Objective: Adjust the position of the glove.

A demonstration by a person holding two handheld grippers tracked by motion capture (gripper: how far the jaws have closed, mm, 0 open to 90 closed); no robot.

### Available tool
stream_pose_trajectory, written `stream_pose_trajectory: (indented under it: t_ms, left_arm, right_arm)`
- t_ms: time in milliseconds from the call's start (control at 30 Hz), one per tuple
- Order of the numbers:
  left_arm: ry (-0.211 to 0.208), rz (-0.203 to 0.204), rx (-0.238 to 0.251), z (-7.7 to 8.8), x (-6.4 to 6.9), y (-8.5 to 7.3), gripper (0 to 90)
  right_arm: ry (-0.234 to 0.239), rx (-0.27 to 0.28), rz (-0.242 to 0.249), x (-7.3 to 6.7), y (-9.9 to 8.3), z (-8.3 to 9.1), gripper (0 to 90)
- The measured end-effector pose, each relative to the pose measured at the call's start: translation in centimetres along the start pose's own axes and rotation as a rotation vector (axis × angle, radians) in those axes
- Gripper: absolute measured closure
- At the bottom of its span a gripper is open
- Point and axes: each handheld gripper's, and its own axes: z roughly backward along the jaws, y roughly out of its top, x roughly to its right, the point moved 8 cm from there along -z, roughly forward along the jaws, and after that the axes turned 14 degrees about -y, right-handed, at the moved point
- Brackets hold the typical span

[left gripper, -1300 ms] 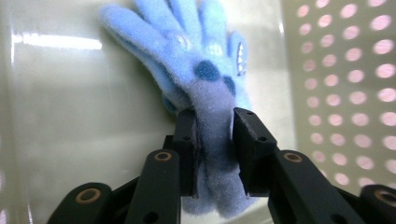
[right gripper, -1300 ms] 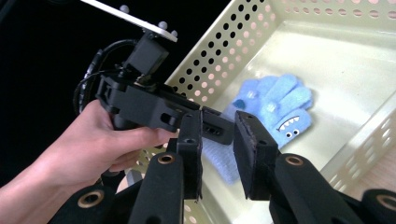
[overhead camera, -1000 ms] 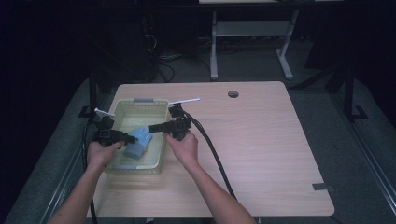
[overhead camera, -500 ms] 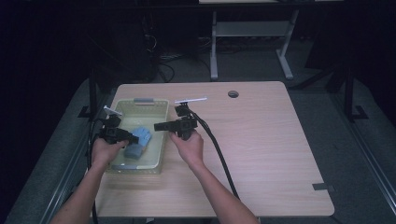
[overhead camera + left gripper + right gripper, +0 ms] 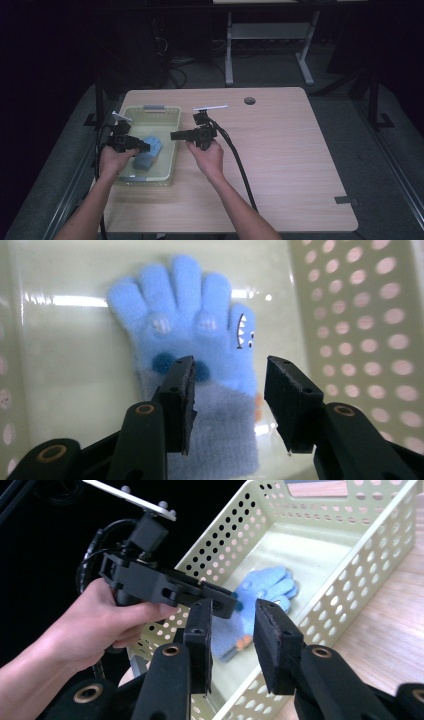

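High view: left gripper [image 5: 142, 146] hung over the pale green basket [image 5: 170, 150] on the wooden table [image 5: 290, 150], right above the blue glove [image 5: 149, 152]. Right gripper [image 5: 175, 135] sat at the basket's right rim.
Left gripper view: jaws were parted, nothing between them, glove [image 5: 200, 335] lying flat below on the basket floor. Fuzzy, light blue, little toothy face, greyer cuff.
Right gripper view: its jaws [image 5: 230, 630] were also apart and empty, pointing at the basket [image 5: 350, 570]; the left hand [image 5: 95, 625] was holding the other gripper over the glove [image 5: 265, 587].
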Motion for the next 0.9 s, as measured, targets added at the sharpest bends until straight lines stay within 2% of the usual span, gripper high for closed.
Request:
stream_pose_trajectory:
  t_ms: [100, 167, 267, 300, 533, 633, 700, 900]
  left_arm:
    - [-0.027, 0.012, 0.024, 0.3, 0.3, 0.1, 53.9]
    - [-0.044, 0.001, 0.033, 0.6, 0.6, 0.2, 53.7]
    - [-0.064, 0.006, 0.059, 0.9, 1.1, 0.4, 52.8]
    - [-0.065, -0.015, 0.062, 1.1, 1.2, 0.5, 52.6]
    - [-0.104, -0.024, 0.103, 1.7, 2.3, 0.7, 50.0]
    - [-0.125, -0.045, 0.111, 1.9, 2.8, 0.7, 48.9]
    - [-0.142, -0.039, 0.124, 2.0, 3.2, 0.8, 48.5]
    - [-0.164, -0.08, 0.139, 2.2, 4.4, 1.1, 47.4]
  right_arm:
    - [-0.008, -0.012, -0.003, 0.3, 0.0, 0.2, 67.3]
    - [-0.011, -0.008, -0.007, 0.5, 0.0, 0.4, 66.6]
    - [-0.014, -0.01, -0.011, 0.8, -0.1, 0.7, 65.5]
    - [-0.014, -0.011, -0.013, 0.9, -0.1, 0.8, 64.9]
    - [-0.019, -0.01, -0.019, 1.9, 0.0, 1.6, 61.7]
    - [-0.009, -0.002, -0.023, 2.2, 0.0, 2.2, 61.3]
    - [-0.012, 0.002, -0.029, 2.6, 0.1, 2.5, 60.8]
    - [-0.029, 0.012, -0.034, 3.7, 0.1, 3.5, 58.8]
